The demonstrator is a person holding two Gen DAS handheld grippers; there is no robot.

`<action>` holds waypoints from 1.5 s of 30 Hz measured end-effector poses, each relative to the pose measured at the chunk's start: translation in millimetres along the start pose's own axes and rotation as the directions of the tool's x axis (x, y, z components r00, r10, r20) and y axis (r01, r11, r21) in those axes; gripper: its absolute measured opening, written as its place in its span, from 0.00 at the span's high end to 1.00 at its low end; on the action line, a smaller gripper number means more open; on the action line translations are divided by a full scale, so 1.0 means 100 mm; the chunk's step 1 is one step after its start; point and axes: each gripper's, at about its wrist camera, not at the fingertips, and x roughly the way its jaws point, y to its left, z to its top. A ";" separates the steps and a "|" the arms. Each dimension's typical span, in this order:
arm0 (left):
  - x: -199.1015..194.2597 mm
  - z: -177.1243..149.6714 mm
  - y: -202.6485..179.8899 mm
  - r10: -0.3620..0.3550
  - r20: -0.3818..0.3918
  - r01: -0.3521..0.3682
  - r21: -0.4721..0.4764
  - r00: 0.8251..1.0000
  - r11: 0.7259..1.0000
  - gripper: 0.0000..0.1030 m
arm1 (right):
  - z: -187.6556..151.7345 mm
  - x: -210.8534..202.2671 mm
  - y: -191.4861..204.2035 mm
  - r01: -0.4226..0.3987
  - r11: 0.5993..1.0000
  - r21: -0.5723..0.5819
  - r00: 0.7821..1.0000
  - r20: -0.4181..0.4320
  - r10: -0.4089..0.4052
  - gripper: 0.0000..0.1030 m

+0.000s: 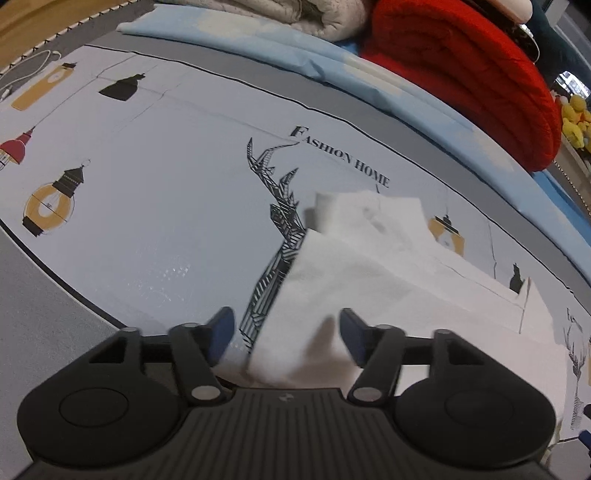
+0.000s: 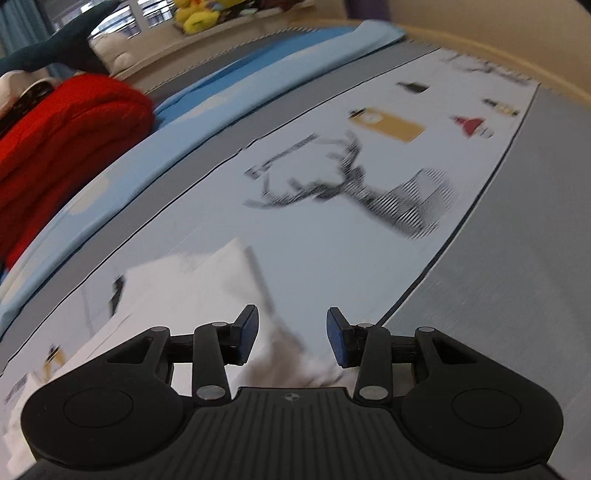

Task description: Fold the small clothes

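Observation:
A small white garment (image 1: 369, 266) lies on a printed bed sheet (image 1: 147, 206), partly folded, with a sleeve or flap raised at its far end. My left gripper (image 1: 287, 334) is open, its blue pads either side of the garment's near edge without closing on it. In the right wrist view the same white garment (image 2: 192, 288) lies left of centre and is blurred. My right gripper (image 2: 291, 336) is open, with a white fold of the cloth between and just below its pads.
A red folded blanket (image 1: 461, 74) and a cream blanket (image 1: 295, 14) lie at the back of the bed on a light blue sheet (image 1: 295, 55). Yellow plush toys (image 1: 576, 118) sit beyond. The sheet's grey border (image 2: 498, 277) runs along the right.

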 end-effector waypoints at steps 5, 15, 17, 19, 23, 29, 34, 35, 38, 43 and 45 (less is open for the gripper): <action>0.14 0.01 0.04 -0.036 -0.057 0.036 0.003 0.998 0.999 0.27 | 0.05 0.20 -0.10 0.032 0.999 -0.043 0.998 -0.045 -0.034 0.33; 0.28 0.02 -0.03 -0.072 -0.076 0.078 0.075 0.995 0.994 0.32 | -0.04 0.60 0.00 -0.035 0.992 -0.124 0.971 -0.238 0.004 0.38; 0.29 0.02 -0.07 -0.073 -0.070 0.080 0.101 0.995 0.992 0.44 | -0.03 0.61 0.03 -0.047 0.991 -0.128 0.970 -0.242 0.015 0.45; 0.30 0.02 -0.12 -0.071 -0.064 0.079 0.132 0.995 0.988 0.59 | -0.01 0.63 0.06 -0.068 0.990 -0.126 0.969 -0.244 0.035 0.57; 0.32 0.03 -0.16 -0.090 -0.063 0.099 0.160 0.994 0.982 0.80 | -0.01 0.64 0.12 -0.125 0.985 -0.119 0.962 -0.255 0.092 0.89; 0.30 0.04 -0.13 -0.088 -0.041 0.093 0.148 0.995 0.985 0.84 | 0.00 0.66 0.16 -0.118 0.985 -0.125 0.965 -0.250 0.083 0.90; 0.27 0.04 -0.12 -0.082 -0.031 0.086 0.159 0.996 0.983 0.84 | -0.01 0.66 0.16 -0.114 0.986 -0.122 0.965 -0.250 0.080 0.90; 0.27 0.05 -0.12 -0.081 -0.030 0.085 0.162 0.996 0.983 0.84 | -0.01 0.66 0.16 -0.113 0.986 -0.122 0.965 -0.250 0.080 0.90; 0.28 0.06 -0.10 -0.084 -0.034 0.088 0.162 0.996 0.983 0.84 | 0.00 0.66 0.17 -0.115 0.986 -0.125 0.963 -0.257 0.079 0.90; 0.26 0.11 -0.11 -0.065 -0.063 0.076 0.199 0.996 0.977 0.63 | 0.05 0.65 0.11 -0.100 0.992 -0.080 0.958 -0.277 0.074 0.89; 0.15 0.16 -0.07 -0.052 -0.030 0.057 0.204 0.998 0.977 0.63 | 0.07 0.61 0.11 -0.072 0.993 -0.094 0.964 -0.263 0.045 0.89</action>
